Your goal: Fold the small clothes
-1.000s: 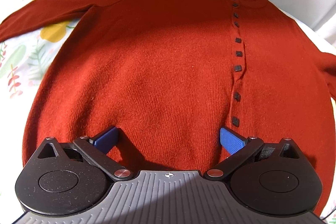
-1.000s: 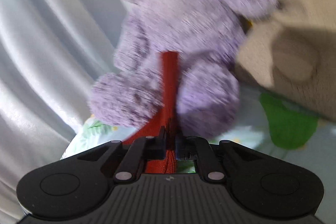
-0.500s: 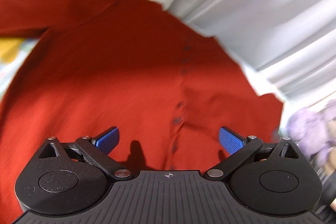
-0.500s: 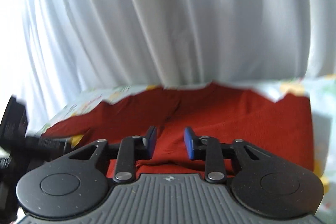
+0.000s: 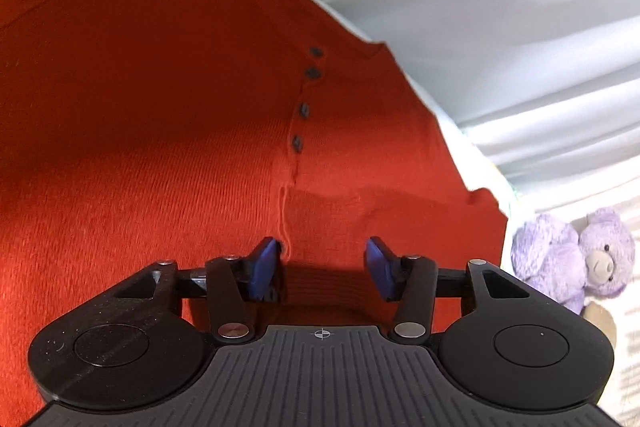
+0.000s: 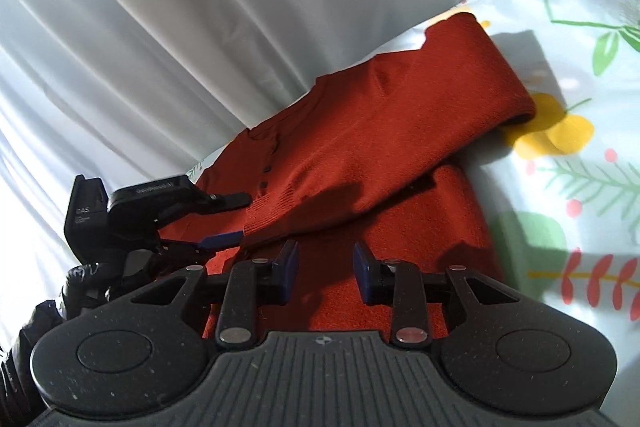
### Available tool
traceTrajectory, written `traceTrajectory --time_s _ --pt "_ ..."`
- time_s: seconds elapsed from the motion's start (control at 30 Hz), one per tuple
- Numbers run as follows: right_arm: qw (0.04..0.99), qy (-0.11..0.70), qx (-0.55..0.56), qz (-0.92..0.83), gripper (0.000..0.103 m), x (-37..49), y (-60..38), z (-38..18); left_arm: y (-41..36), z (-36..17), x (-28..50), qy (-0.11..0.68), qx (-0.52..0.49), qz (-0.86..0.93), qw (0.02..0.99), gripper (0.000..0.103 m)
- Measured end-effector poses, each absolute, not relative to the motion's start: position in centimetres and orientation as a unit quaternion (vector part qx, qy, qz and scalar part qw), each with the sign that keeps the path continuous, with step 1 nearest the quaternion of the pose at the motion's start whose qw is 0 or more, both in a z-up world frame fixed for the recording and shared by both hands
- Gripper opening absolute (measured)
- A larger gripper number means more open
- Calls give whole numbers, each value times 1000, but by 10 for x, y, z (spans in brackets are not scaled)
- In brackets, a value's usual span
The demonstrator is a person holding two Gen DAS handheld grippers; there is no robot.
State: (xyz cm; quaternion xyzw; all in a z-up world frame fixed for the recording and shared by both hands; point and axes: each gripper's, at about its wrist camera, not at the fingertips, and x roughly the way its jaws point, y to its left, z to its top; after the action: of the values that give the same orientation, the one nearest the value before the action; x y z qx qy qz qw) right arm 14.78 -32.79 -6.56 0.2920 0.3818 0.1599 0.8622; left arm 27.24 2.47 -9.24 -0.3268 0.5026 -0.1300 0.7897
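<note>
Cardigan [image 6: 360, 155]: rust-red, right sleeve [image 6: 460, 95] folded across the chest.
Left gripper [image 5: 322, 263]: jaws released, over the cuff.
Right gripper [image 6: 326, 267]: jaws released, above the hem.
Bed [image 6: 580, 187]: floral sheet.

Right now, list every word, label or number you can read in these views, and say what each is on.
"DAS": black housing of the left gripper, seen from the right wrist view.
Smaller print under it: too small to read.
Embossed strip on its upper arm: unreadable.
Red cardigan: no text.

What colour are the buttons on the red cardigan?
The buttons on the cardigan are dark, almost black; the left wrist view shows them best.
</note>
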Motion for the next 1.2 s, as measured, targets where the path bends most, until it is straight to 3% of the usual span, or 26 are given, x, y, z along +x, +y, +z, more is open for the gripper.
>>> traceTrajectory --time_s 0.03,0.07,0.1,0.13,0.37,0.5,0.63,1.0,1.13,1.2 --pt "863 381 293 156 30 147 -329 -64 24 -93 275 501 -325 -131 791 42" --pt "863 381 294 153 30 146 -331 -65 26 -93 273 504 -324 -132 790 17" --pt "863 381 296 150 30 145 -333 -65 24 -95 275 508 -325 -134 786 8" --pt "862 383 299 148 30 145 -335 -67 22 -97 278 511 -324 -136 784 6" --pt "858 396 295 144 30 157 -330 -68 16 -91 282 498 -292 -151 802 5" --pt "861 400 284 132 30 165 -332 -64 31 -43 280 431 -256 -165 849 5" --pt "873 408 253 83 30 178 -341 -57 58 -4 274 370 -148 -101 911 5" --pt "883 412 218 55 33 228 -362 -31 129 -58 286 417 -147 -23 896 6" --pt "881 420 207 73 54 257 -361 -31 133 -72 289 413 -186 -44 890 28" --pt "877 427 209 75 57 273 -358 -36 129 -74 291 413 -189 -61 889 33"
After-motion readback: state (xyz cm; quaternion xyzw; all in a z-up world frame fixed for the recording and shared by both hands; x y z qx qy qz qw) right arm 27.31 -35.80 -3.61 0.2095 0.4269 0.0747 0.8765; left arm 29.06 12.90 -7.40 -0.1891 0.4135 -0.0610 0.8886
